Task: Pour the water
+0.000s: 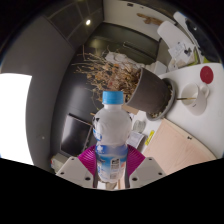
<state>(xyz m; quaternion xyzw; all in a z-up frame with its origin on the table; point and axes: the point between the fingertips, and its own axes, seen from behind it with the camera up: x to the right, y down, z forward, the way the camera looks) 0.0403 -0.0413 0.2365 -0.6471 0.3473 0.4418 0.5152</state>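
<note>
Gripping the water bottle point(112, 135) low on its body, the gripper point(112, 168) has both pink pads closed against it. The blue cap looks to be on. Just beyond stands a dark cup point(153, 92) on the white tabletop point(185, 150); uncapping, then tilting toward it, seems next.

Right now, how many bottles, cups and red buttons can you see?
Bottles: 1, the water bottle with a blue cap, held upright between the gripper fingers.
Cups: 1, the dark cup beyond the bottle on the white table.
Red buttons: 1, the red button on the white device.
Total: 3
</note>
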